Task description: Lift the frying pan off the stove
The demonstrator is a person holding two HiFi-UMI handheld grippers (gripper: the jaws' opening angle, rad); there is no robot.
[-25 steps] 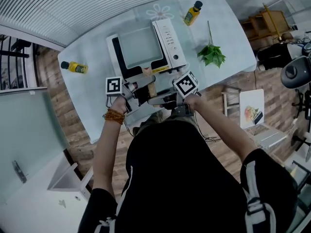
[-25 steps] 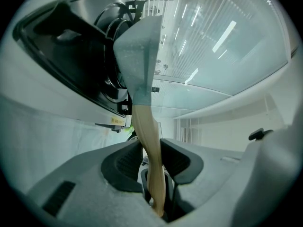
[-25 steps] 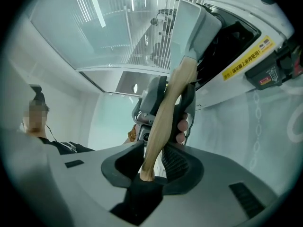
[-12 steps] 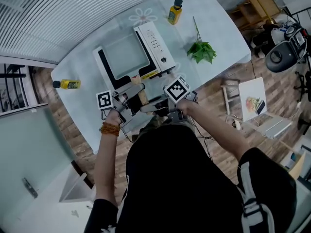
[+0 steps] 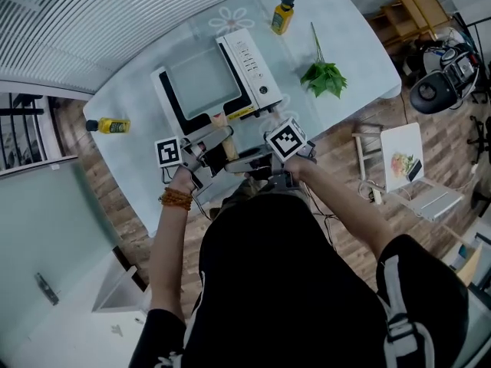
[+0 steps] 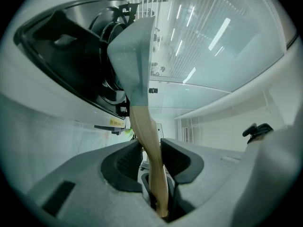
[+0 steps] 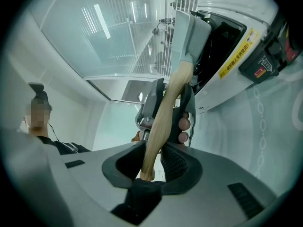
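Head view: off the stove (image 5: 249, 64)'s near edge, left gripper (image 6: 148, 143) and right gripper (image 7: 153, 144) both clench the wooden handle (image 6: 144, 126) of the frying pan (image 5: 201, 83); unequal lifting might twist it free.

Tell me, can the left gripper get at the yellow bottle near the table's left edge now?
Probably not at once. The left gripper, its jaws just eased a little wider, holds the pan handle, so it must let go first. The table toward the bottle looks bare.
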